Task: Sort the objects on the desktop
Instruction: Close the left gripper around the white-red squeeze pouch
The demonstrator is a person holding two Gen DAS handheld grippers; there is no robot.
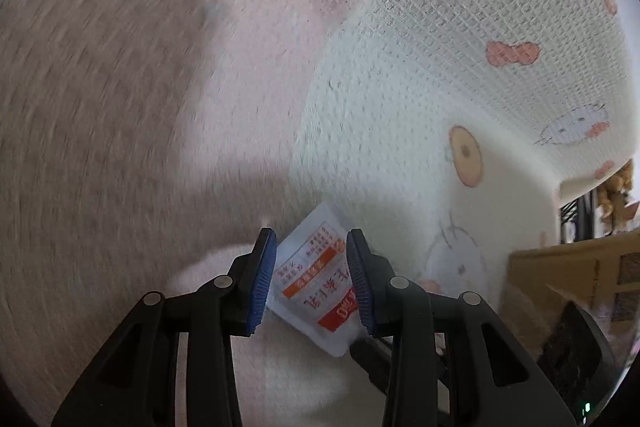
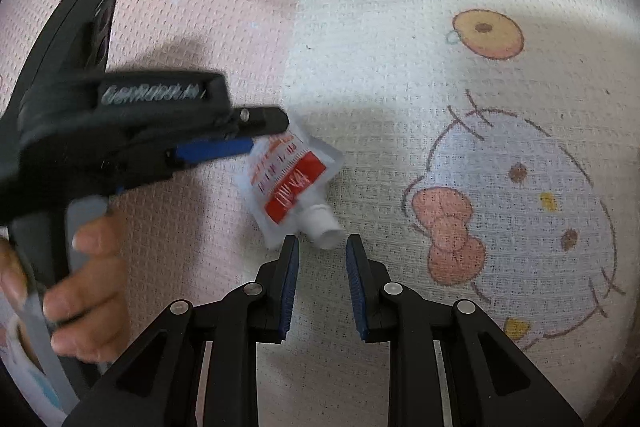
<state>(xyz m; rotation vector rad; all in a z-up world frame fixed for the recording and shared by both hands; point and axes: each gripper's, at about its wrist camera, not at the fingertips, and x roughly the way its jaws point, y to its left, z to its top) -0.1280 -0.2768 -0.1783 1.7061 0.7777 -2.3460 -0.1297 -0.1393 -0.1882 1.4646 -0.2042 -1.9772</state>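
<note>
Between the blue pads of the left hand-held gripper [image 1: 311,281] sits a small white spouted pouch [image 1: 316,279] with red and orange print, pinched by its top edge over the cartoon-printed cloth [image 2: 400,87] covering the surface. The right hand-held gripper [image 2: 322,283] hangs just short of the pouch's white cap [image 2: 326,227], jaws narrowly parted and empty. Judging by this, the pick-up step is in hand; next comes carrying the pouch to its sorting place, which no view shows.

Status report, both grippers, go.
Left gripper shut on white pouch. Right gripper open, just short of the pouch's cap. Nothing in the way.
</note>
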